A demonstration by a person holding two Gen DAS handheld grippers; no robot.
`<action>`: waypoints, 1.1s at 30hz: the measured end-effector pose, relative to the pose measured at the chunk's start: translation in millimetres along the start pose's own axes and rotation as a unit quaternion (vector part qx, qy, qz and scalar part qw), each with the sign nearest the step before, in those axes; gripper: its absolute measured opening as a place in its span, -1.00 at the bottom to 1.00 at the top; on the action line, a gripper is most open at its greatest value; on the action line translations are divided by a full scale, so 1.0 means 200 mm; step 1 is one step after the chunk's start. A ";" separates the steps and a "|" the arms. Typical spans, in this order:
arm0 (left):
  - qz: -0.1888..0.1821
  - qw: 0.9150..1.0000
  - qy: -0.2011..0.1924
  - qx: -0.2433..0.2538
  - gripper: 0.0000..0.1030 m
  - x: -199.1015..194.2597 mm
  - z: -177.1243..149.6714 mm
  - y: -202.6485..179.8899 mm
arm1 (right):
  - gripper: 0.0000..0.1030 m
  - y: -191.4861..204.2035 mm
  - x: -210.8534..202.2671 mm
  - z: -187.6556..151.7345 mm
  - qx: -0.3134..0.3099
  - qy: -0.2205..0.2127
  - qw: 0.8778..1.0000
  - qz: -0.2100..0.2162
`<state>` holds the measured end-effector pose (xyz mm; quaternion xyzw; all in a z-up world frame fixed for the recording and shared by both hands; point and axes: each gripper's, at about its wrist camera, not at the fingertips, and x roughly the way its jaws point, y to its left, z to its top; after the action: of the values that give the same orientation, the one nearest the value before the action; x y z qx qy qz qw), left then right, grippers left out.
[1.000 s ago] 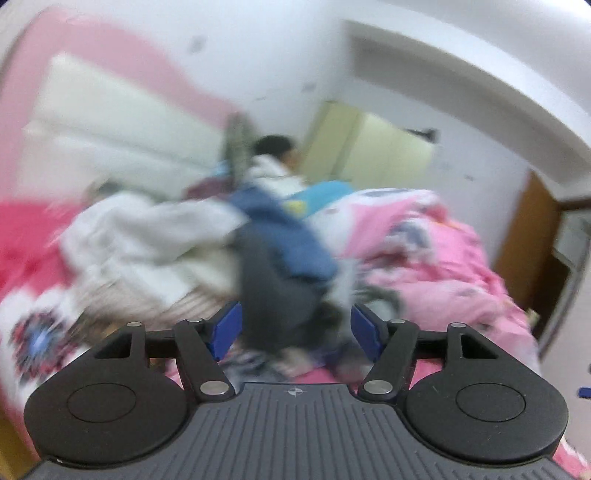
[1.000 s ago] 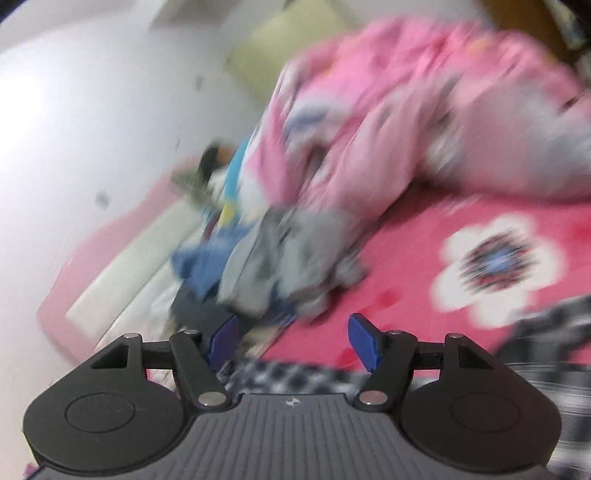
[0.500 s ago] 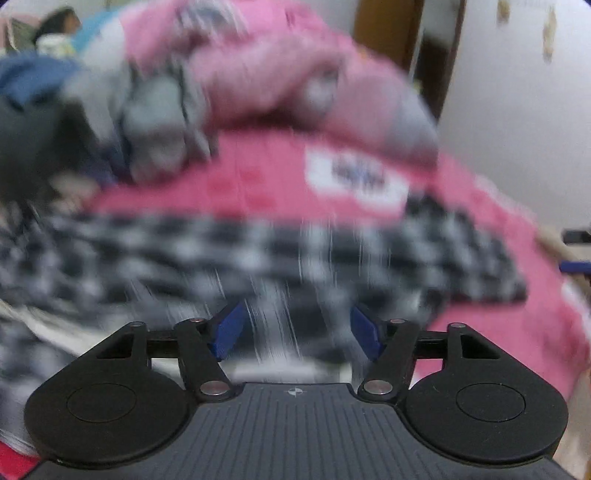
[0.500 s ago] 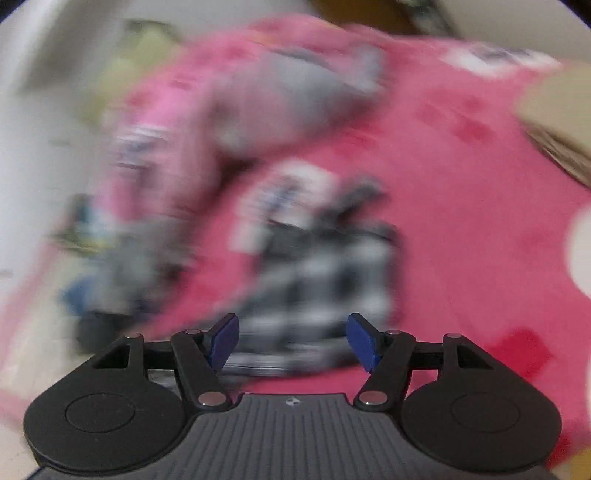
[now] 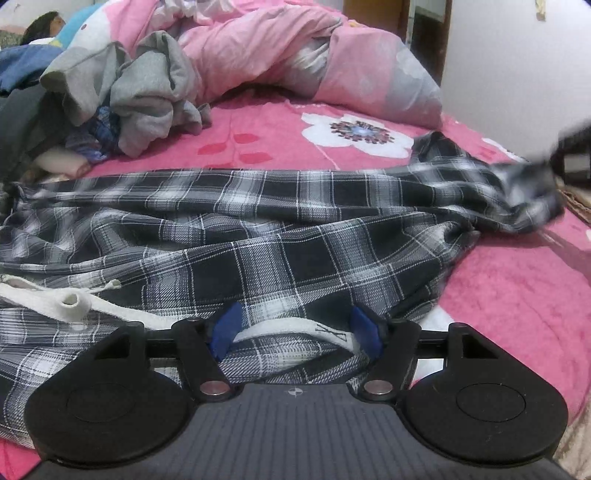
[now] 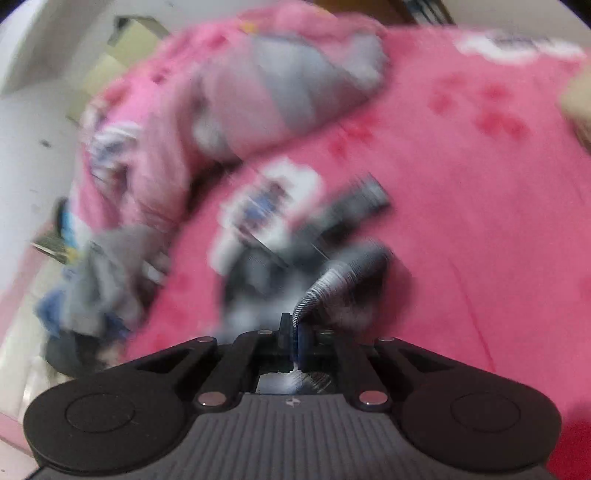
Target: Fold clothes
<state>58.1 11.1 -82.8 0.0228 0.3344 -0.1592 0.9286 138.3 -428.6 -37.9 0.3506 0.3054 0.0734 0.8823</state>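
Note:
A black-and-white plaid garment (image 5: 280,236) lies crumpled across the pink bedspread (image 5: 517,291) in the left wrist view. Its white waistband with a drawstring (image 5: 70,302) runs under my left gripper (image 5: 297,328), which is open with its blue pads either side of the band. In the blurred right wrist view my right gripper (image 6: 293,334) is shut on a fold of the plaid garment (image 6: 332,280), which rises from between the pads. The right gripper appears as a dark blur (image 5: 569,155) at the garment's far end.
A pile of grey and blue clothes (image 5: 122,88) sits at the back left of the bed. A bunched pink duvet (image 5: 303,51) lies behind it. A brown door (image 5: 399,18) and a white wall stand beyond.
Both grippers swung down from the clothes pile to the plaid garment. The right gripper went from open to shut on its fabric; the left stays open over the waistband.

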 end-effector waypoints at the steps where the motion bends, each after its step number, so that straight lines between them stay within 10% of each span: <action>1: -0.001 1.000 -0.003 0.001 0.29 0.00 0.00 0.00 | -0.93 0.07 0.00 0.07 -0.009 -0.010 1.000 0.015; 13: -0.010 1.000 -0.015 0.006 0.31 0.00 -0.02 0.01 | -0.86 0.83 0.69 0.85 -0.115 -0.099 0.985 0.084; 16: -0.010 1.000 -0.016 0.007 0.32 -0.01 -0.02 0.00 | 0.05 0.70 0.89 0.86 -0.076 -0.070 0.994 0.023; 27: -0.017 1.000 -0.017 0.009 0.33 -0.01 -0.02 0.01 | 0.08 -0.12 0.37 0.42 0.097 0.035 0.994 -0.046; 33: 0.000 1.000 -0.010 0.014 0.32 -0.03 -0.01 -0.02 | 0.08 -0.38 0.49 0.23 0.147 0.087 0.981 -0.090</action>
<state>51.9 8.5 -80.3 0.0343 0.3229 -0.1640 0.9315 236.6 -477.5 -109.9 0.4402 0.4185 -0.0217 0.7941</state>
